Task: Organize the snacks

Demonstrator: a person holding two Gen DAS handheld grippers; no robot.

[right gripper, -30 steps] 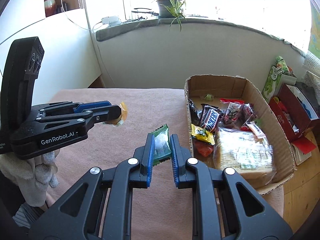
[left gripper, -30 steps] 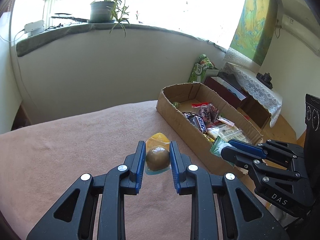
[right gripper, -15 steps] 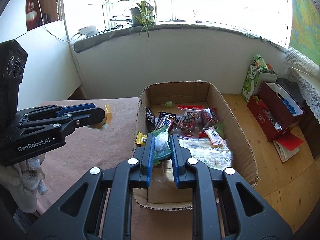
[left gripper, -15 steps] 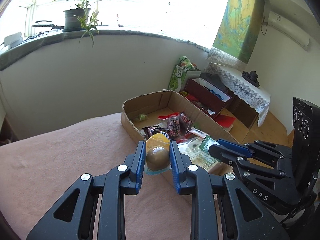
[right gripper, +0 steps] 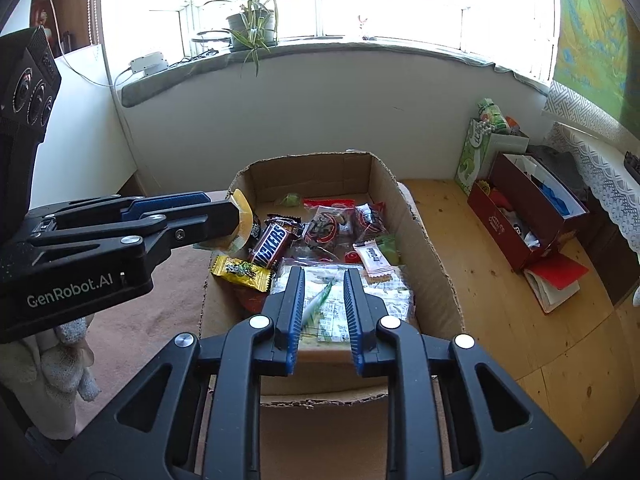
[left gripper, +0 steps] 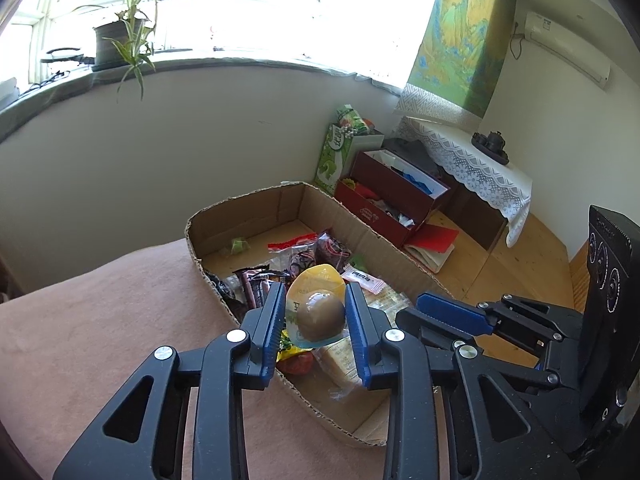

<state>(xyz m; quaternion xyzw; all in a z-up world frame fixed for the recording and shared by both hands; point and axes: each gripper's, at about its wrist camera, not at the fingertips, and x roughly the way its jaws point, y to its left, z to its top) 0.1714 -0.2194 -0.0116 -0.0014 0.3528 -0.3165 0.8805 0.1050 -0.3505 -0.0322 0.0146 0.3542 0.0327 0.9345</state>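
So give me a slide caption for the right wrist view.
Right gripper, jaws just opening, drops a green packet into the cardboard box.

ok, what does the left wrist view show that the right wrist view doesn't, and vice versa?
Left wrist only: the brown egg in the yellow packet, face-on between the left gripper fingers, and the air conditioner.
Right wrist only: the green packet loose between the right gripper fingers, the Snickers bar label, and a gloved hand.
Both: the cardboard box, potted plant and red box. Both grippers are over the cardboard box, and their jaws have just been opening.
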